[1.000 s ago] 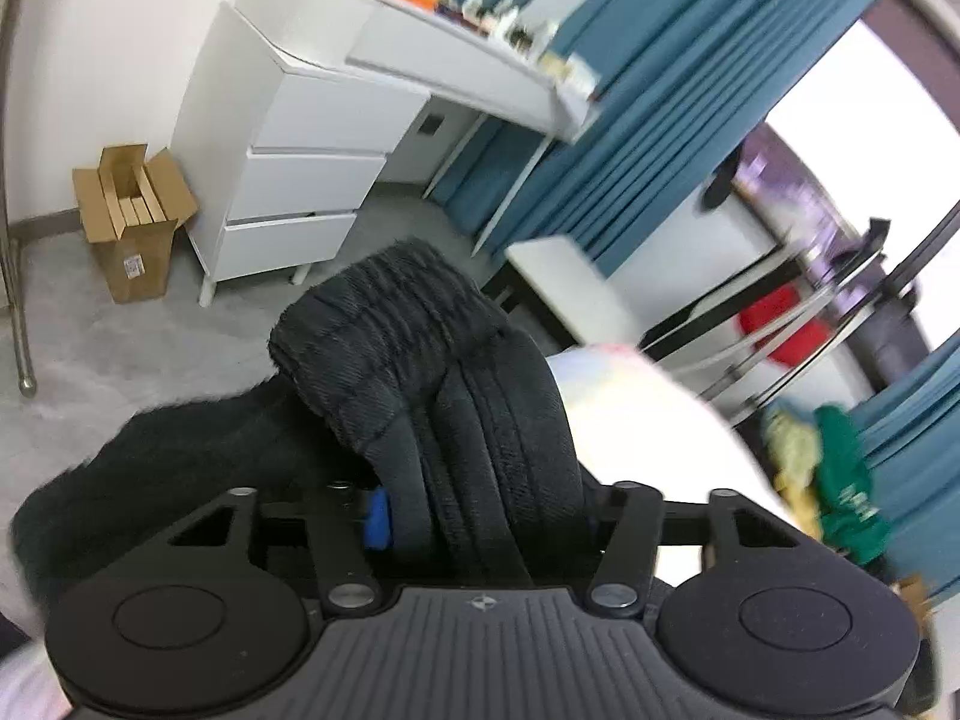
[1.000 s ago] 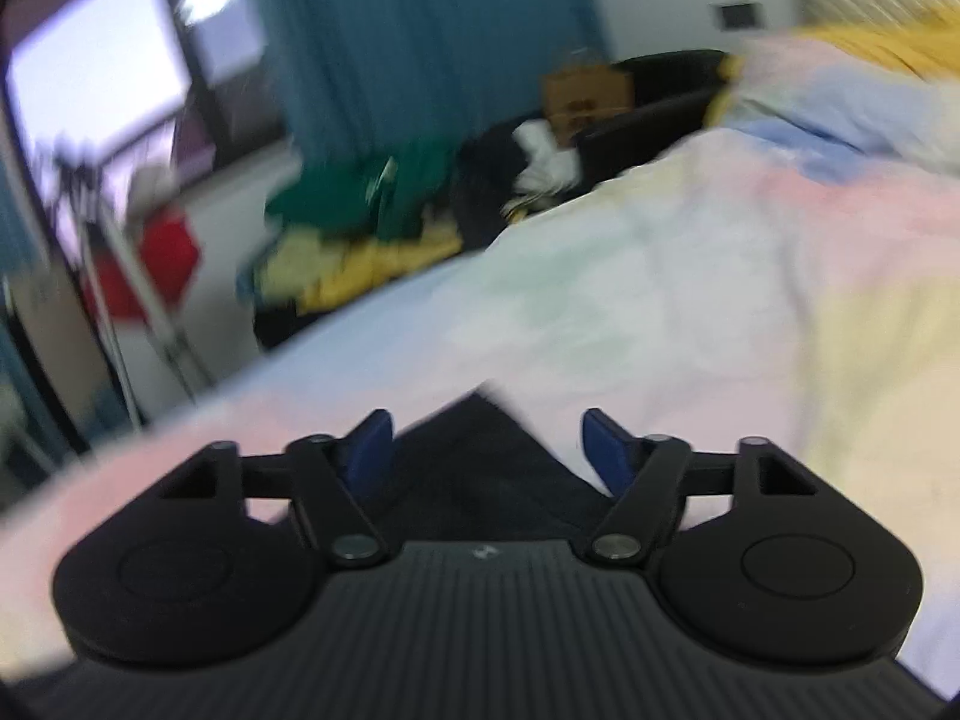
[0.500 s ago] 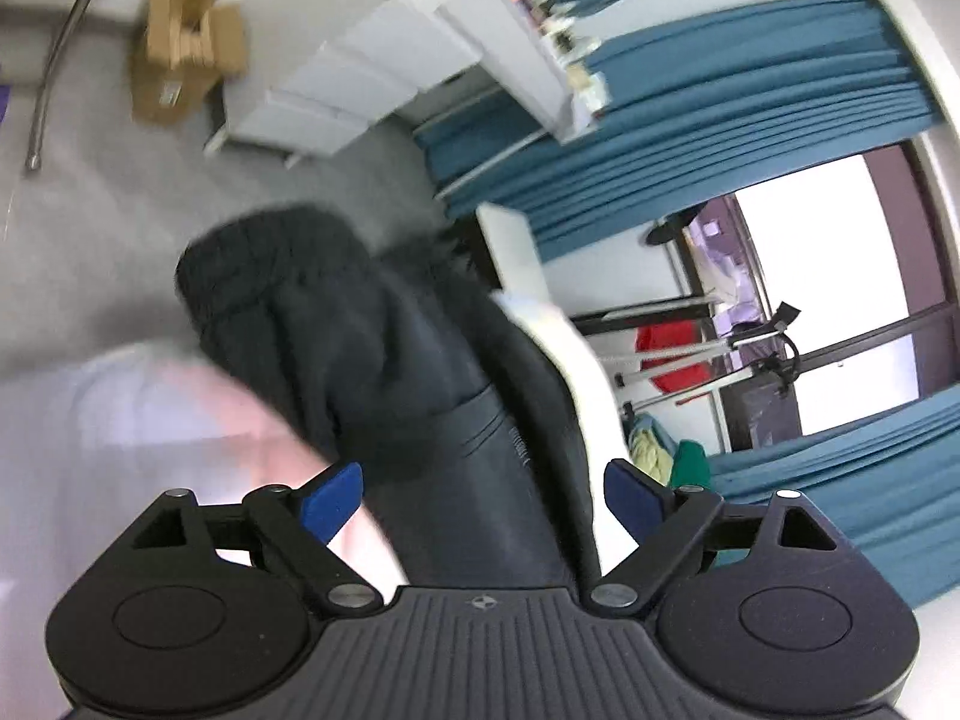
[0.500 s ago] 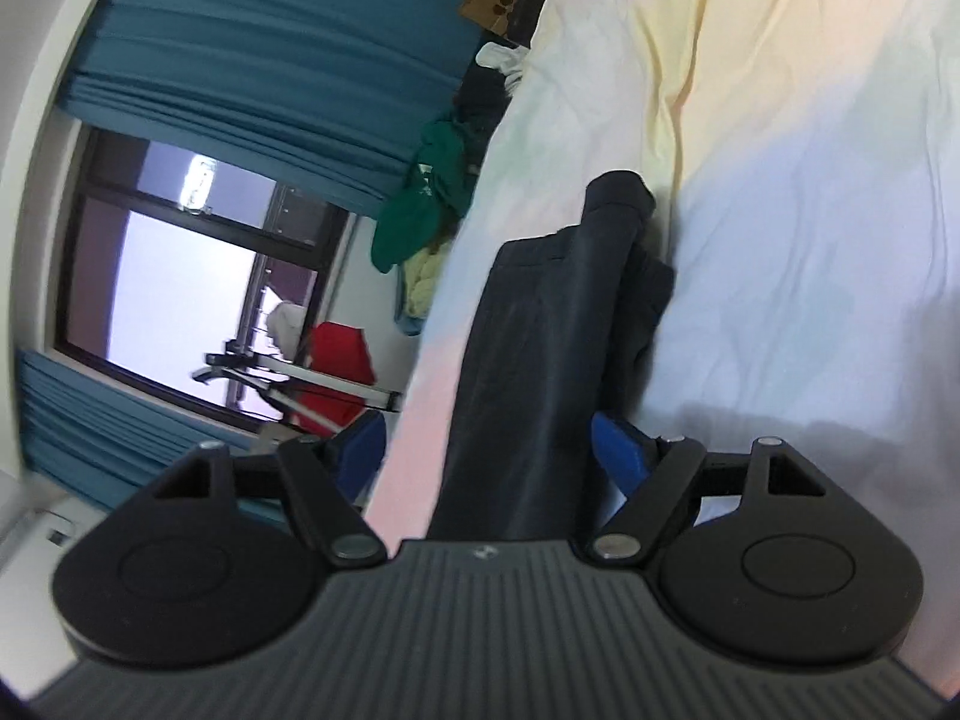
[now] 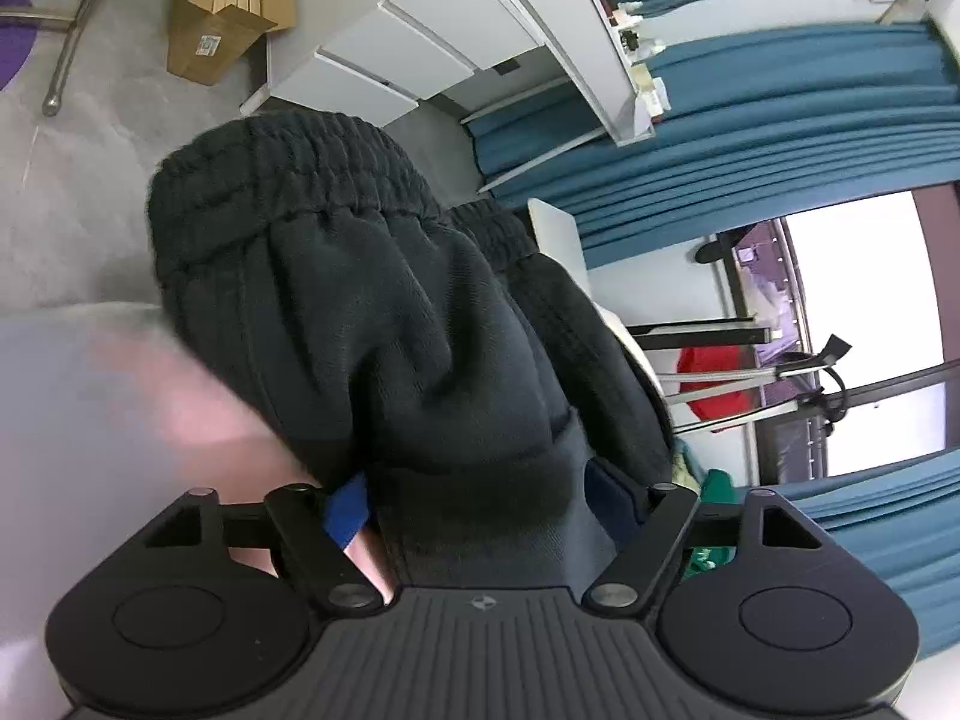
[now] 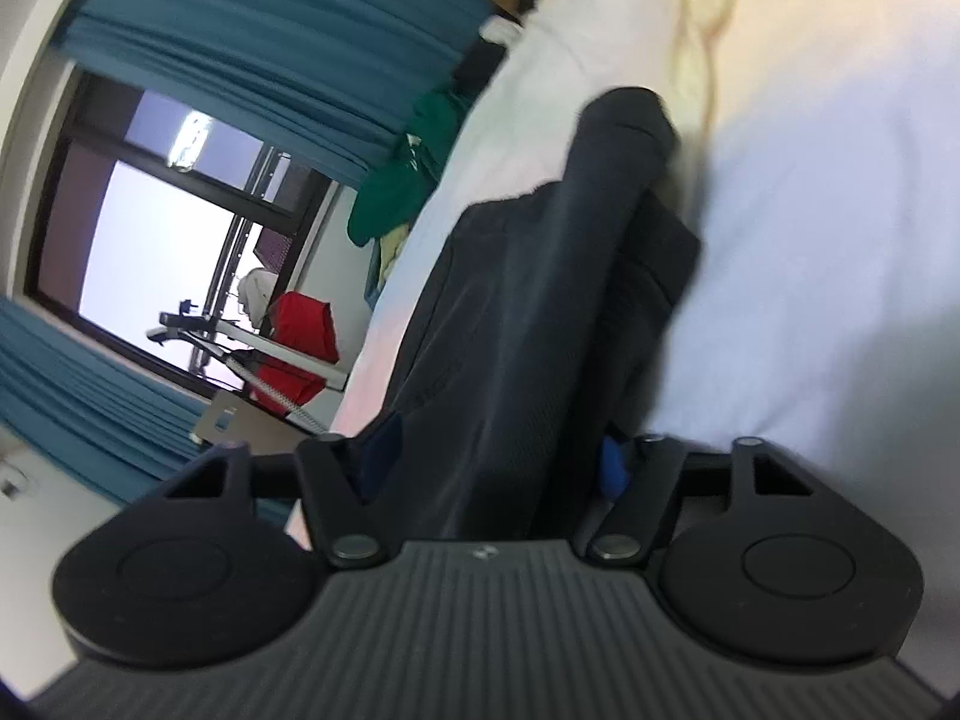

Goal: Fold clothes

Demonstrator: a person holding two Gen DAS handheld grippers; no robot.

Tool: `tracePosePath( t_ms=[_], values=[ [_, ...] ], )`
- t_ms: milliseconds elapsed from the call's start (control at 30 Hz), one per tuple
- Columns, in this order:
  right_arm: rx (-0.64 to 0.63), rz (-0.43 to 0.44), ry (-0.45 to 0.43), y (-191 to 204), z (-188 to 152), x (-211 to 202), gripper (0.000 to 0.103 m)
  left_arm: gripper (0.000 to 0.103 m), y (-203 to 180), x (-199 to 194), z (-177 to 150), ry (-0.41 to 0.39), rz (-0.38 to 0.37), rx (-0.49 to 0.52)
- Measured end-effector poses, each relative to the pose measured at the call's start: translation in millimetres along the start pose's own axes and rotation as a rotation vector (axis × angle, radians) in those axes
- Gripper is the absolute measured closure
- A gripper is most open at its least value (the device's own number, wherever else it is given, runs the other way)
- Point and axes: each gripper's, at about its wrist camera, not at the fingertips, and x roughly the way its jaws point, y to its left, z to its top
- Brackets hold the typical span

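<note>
The black trousers point(image 5: 384, 324) are lying on the bed point(image 6: 840, 192), waistband twd the bed's edge. Left tongs point(image 5: 480, 495) are closing on the fabric near the waistband. Right tongs point(image 6: 498, 462) are gripping the other end, 2 blue pads pressing the cloth.

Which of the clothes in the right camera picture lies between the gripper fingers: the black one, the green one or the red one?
The black garment, lying on the bed sheet. The right gripper straddles it; the green garment and red one are far off.
</note>
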Motion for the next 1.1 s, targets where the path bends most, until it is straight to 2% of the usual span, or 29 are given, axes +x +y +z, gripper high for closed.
tracePosePath(
  t_ms=[67, 133, 167, 200, 300, 400, 567, 667, 900, 1000, 1100],
  values=[
    [-0.032, -0.033, -0.036, 2.4, -1.8, 7.5, 0.054, 0.028, -2.2, 8.3, 2.3, -0.016, 0.0, -0.005],
    [-0.06, -0.068, -0.077, 4.7, -4.3, 13.0, 0.078, 0.045, -11.2, 15.9, 0.7, -0.047, 0.029, 0.01],
    [-0.074, -0.085, -0.098, 5.9, -5.5, 15.7, 0.082, 0.057, -16.7, 19.7, -1.5, -0.063, 0.037, 0.014],
    [-0.086, -0.098, -0.115, 7.6, -6.2, 16.6, 0.087, 0.062, -18.6, 18.3, -2.4, -0.077, 0.034, 0.015],
    [-0.103, -0.104, -0.141, 16.5, -5.2, 5.3, 0.091, 0.081, -24.5, 10.6, -4.4, -0.107, 0.03, 0.013],
    [-0.12, -0.11, -0.166, 25.4, -4.1, -6.0, 0.092, 0.094, -32.6, -3.8, -4.5, -0.133, 0.021, 0.025],
    [-0.13, -0.112, -0.2, 37.8, -1.4, -28.1, 0.093, 0.096, -51.3, -43.2, -4.1, -0.21, -0.053, 0.118],
    [-0.113, -0.102, -0.201, 38.9, 0.8, -51.1, 0.094, 0.096, -50.1, -64.8, -4.0, -0.222, -0.084, 0.1],
    [-0.085, -0.058, -0.203, 51.8, 22.4, -112.6, 0.094, 0.097, -39.2, -100.5, -9.0, -0.207, -0.07, 0.123],
    [-0.066, -0.069, -0.217, 36.9, 37.1, -143.6, 0.094, 0.096, -39.2, -122.4, -15.6, -0.171, -0.09, 0.135],
    [-0.046, -0.09, -0.234, 18.0, 53.0, -175.3, 0.094, 0.096, -42.6, -141.1, -36.3, -0.125, -0.11, 0.18]
  ],
)
